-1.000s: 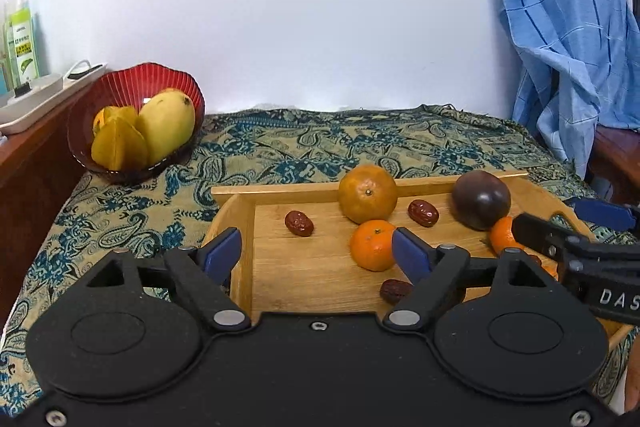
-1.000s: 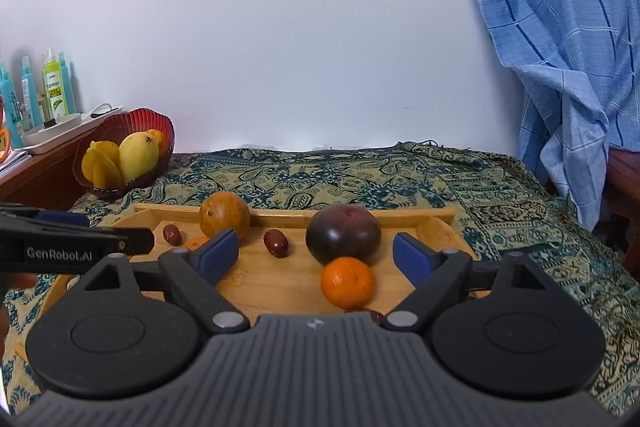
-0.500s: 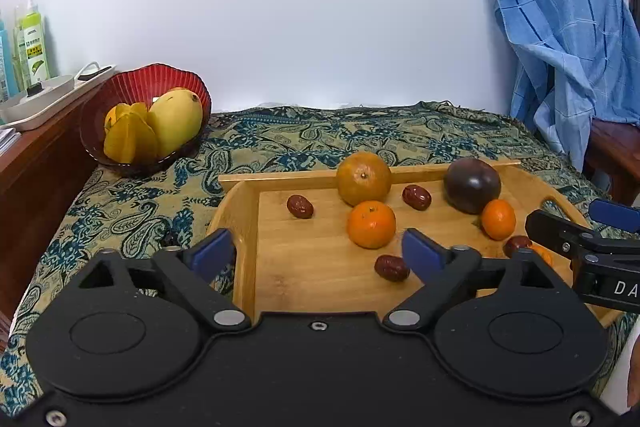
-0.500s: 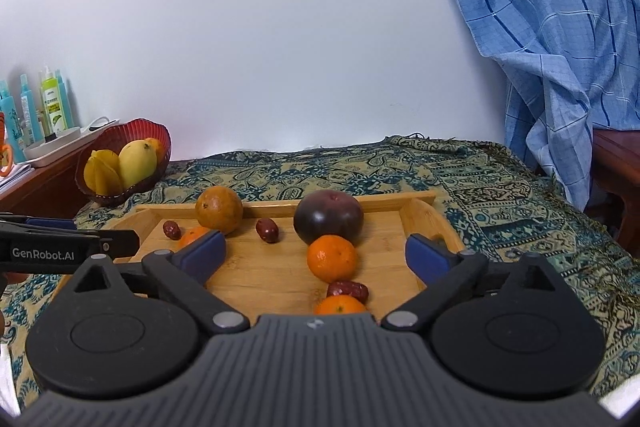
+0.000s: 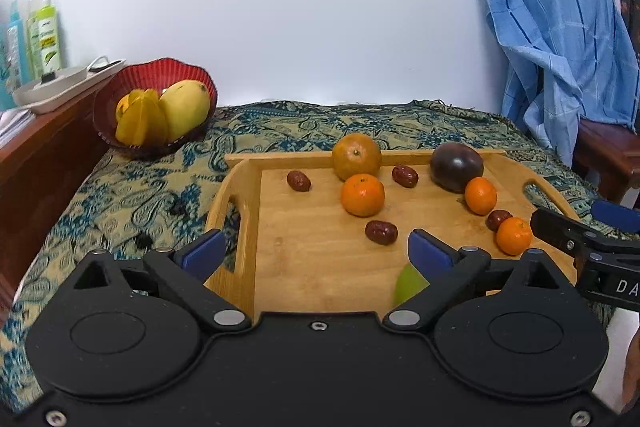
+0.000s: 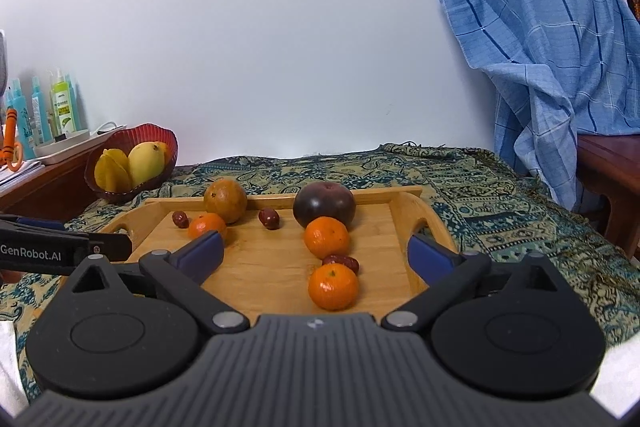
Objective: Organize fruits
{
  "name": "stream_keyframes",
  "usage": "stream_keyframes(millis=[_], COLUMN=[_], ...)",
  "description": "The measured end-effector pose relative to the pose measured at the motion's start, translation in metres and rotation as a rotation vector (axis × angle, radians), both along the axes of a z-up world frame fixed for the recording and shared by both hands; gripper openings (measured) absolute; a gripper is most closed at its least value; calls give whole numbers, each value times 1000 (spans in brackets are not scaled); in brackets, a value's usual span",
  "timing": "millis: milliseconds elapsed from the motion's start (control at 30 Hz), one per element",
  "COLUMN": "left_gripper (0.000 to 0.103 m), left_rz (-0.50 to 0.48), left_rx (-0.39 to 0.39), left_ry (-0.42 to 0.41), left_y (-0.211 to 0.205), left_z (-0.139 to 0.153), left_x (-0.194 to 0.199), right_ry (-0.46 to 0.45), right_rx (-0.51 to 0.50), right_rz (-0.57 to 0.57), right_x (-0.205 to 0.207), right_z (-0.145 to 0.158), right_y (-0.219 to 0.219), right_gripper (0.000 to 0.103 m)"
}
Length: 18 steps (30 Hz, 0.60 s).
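Note:
A wooden tray (image 5: 312,267) (image 6: 264,267) holds a large orange (image 5: 356,157), small tangerines (image 5: 362,195) (image 6: 333,286), a dark purple fruit (image 5: 456,167) (image 6: 324,205), several red dates (image 5: 381,231) and a green fruit (image 5: 408,287) half hidden behind my left finger. A red bowl (image 5: 120,103) (image 6: 160,139) at the back left holds a mango and a starfruit. My left gripper (image 5: 316,255) is open and empty above the tray's near left. My right gripper (image 6: 312,255) is open and empty above the tray's near right, over a tangerine.
The tray lies on a patterned cloth (image 5: 132,187). A wooden side table (image 5: 44,147) on the left carries bottles and a white dish. A blue checked cloth (image 6: 540,47) hangs over furniture on the right. A white wall is behind.
Both grippers have pulled back and risen from the tray, so more fruit shows, including the near tangerine and the green fruit. Both stay open.

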<state>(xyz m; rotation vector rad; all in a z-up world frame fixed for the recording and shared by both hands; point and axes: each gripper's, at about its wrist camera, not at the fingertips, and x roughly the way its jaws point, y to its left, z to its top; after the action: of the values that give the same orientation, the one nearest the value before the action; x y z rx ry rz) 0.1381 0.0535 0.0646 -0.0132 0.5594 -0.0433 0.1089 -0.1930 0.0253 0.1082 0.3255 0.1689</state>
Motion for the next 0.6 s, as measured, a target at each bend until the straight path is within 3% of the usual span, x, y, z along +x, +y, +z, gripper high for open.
stream_keyframes(millis=[400,600], left_gripper=[99,99], left_rz=[35,17], left_rx=[-31,22], left_ry=[19,27], left_y=[5,-6], left_z=[-19,-29], left_x=[-36,-50], right_ry=[-28,7], right_rx=[-45,-28], right_rz=[1,1], right_x=[-37,-49], right_z=[-15,-23], right_y=[7,8], right_gripper=[103,103])
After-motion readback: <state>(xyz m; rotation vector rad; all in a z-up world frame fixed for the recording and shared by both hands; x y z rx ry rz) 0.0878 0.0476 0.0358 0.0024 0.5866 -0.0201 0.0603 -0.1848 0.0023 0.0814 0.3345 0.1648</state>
